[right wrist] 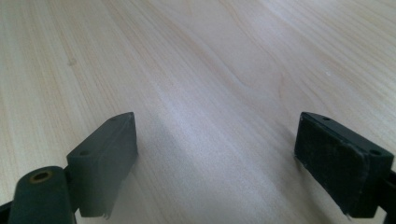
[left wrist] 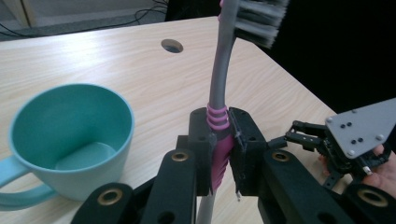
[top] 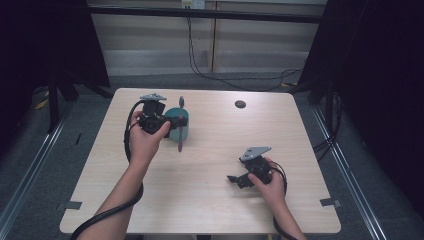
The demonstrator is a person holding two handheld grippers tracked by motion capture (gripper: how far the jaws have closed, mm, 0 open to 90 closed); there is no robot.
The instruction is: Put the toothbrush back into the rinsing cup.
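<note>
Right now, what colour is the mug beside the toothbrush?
The mug is teal, inside and outside. It shows best in the left gripper view.

On the desk, a mug stands left of centre, the left gripper just before it clamping an upright toothbrush. The right gripper sits well apart, nearer the front right, with a hole behind.

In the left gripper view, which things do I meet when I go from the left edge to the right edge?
Teal cup → toothbrush, clamped upright in the left gripper → right gripper, farther off, held in a hand at the right edge.
</note>
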